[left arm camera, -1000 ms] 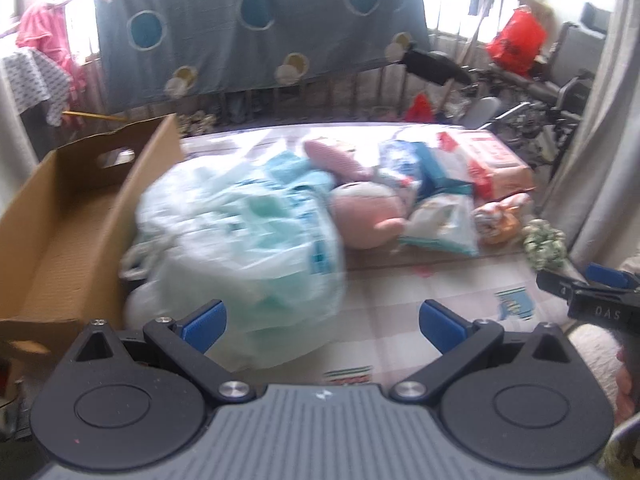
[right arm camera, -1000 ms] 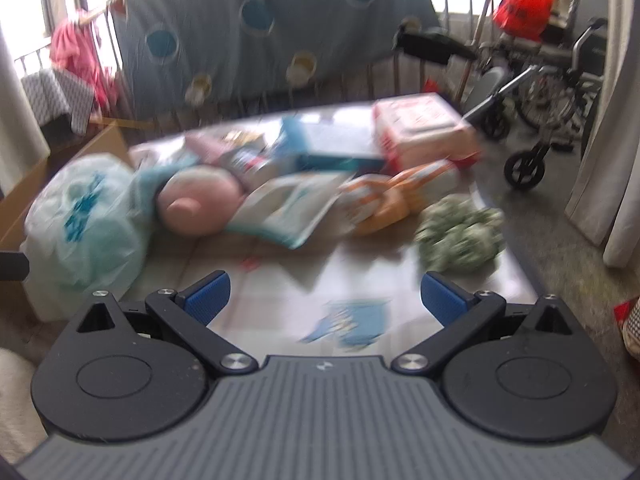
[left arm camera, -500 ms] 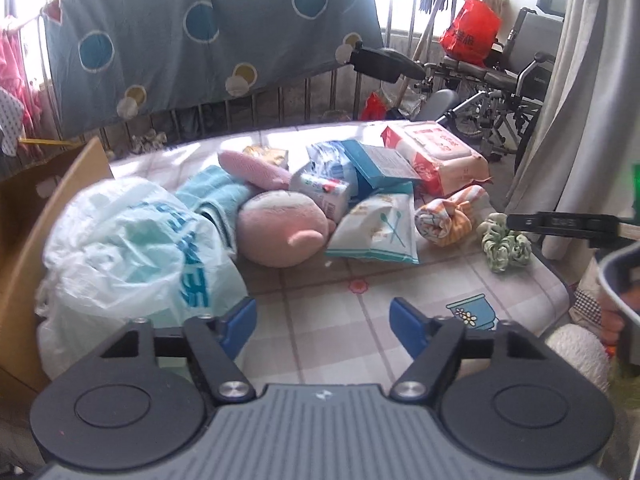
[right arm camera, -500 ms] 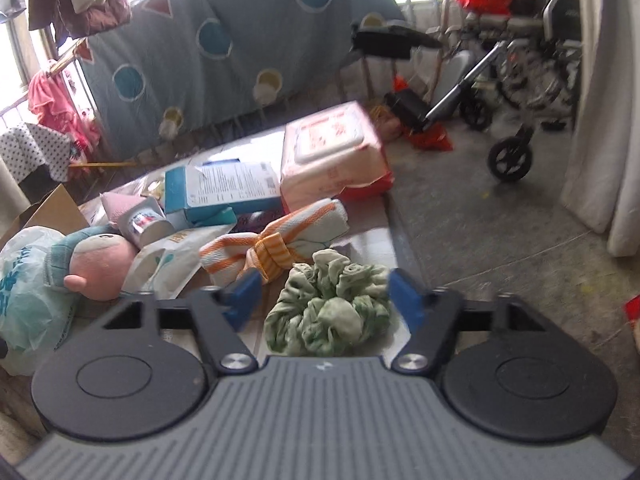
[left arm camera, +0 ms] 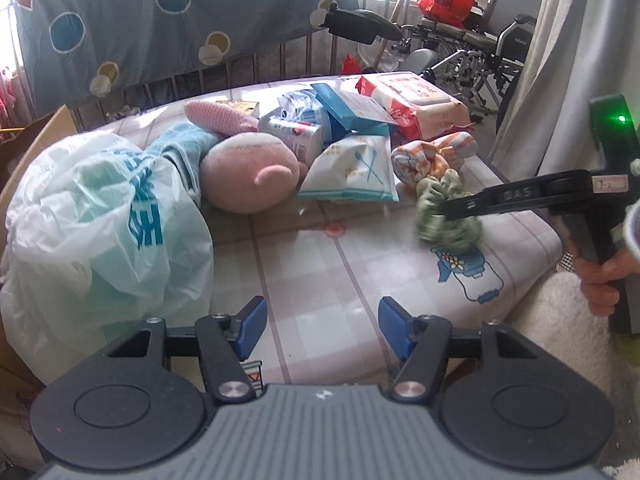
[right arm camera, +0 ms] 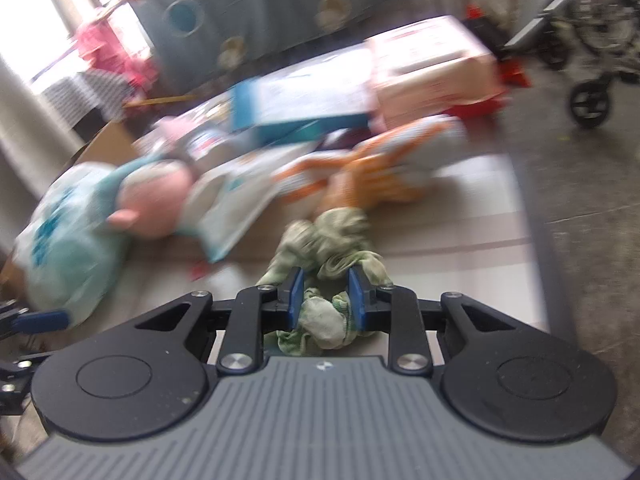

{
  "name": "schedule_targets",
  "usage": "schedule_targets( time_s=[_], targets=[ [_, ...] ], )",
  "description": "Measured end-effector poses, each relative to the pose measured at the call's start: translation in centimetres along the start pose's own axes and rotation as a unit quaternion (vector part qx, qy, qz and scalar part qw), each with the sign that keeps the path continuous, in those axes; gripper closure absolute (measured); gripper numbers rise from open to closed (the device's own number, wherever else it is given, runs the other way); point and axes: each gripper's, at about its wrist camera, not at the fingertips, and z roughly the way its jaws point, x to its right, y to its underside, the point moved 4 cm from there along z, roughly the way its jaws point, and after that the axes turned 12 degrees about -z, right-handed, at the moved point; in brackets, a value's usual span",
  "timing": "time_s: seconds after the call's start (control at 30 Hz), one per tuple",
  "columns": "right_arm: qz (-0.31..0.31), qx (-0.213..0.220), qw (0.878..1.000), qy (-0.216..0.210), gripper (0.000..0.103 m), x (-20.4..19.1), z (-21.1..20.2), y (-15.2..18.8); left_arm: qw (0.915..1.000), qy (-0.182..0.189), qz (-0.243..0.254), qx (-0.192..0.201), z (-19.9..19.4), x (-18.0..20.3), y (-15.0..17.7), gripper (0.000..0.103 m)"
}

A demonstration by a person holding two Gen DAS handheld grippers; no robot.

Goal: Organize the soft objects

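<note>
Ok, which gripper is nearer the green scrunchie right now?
Right. The right gripper is shut on the green scrunchie, which bunches between its blue pads. The left gripper is open, low at the near edge of the bed, well short of the scrunchie.

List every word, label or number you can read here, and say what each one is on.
"DAS": raised letters on the right gripper finger.
Small label further back on that gripper: handwriting unreadable.
Blue print on the white plastic bag: crumpled, unreadable.
Tissue packet and pink wipes pack: print too small.
</note>
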Motion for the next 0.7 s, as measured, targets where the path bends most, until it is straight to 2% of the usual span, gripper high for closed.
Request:
schedule_targets(
  time_s=[0.17,0.23,0.33,0.4,0.47,0.57,0.7],
  targets=[
    [0.022,-0.037,0.992,-0.118,0.08,-3.8,3.2,0.4,0.9999,0.009,-0.005,-0.005,-0.1,-0.2,0.2,0.04],
    [0.023,-0.039,0.987,-0.152,0.077,-4.9,3.7,0.3,0.9998,0.013,-0.009,-0.01,0.0,-0.3,0.1,0.039],
    [0.024,-0.033,0.984,-0.173,0.073,-5.5,3.0,-0.5,0.9998,0.016,-0.01,-0.01,0.0,-0.2,0.1,0.037],
    [0.02,-0.017,0.986,-0.164,0.061,-4.8,1.7,-1.6,0.9997,0.019,-0.01,-0.012,0.2,-0.2,0.1,0.036],
    [0.001,0.004,0.991,-0.136,0.055,-4.0,0.3,-2.9,0.9996,0.023,-0.01,-0.014,0.3,-0.1,0.1,0.036],
    [-0.039,0.028,0.995,-0.083,0.054,-2.0,-1.2,-5.5,0.9996,0.022,-0.011,-0.016,0.4,-0.1,0.1,0.036],
    [-0.078,0.039,0.996,-0.036,0.054,1.0,-0.3,-9.0,0.9995,0.018,-0.014,-0.02,0.7,0.0,0.2,0.036]
  ],
)
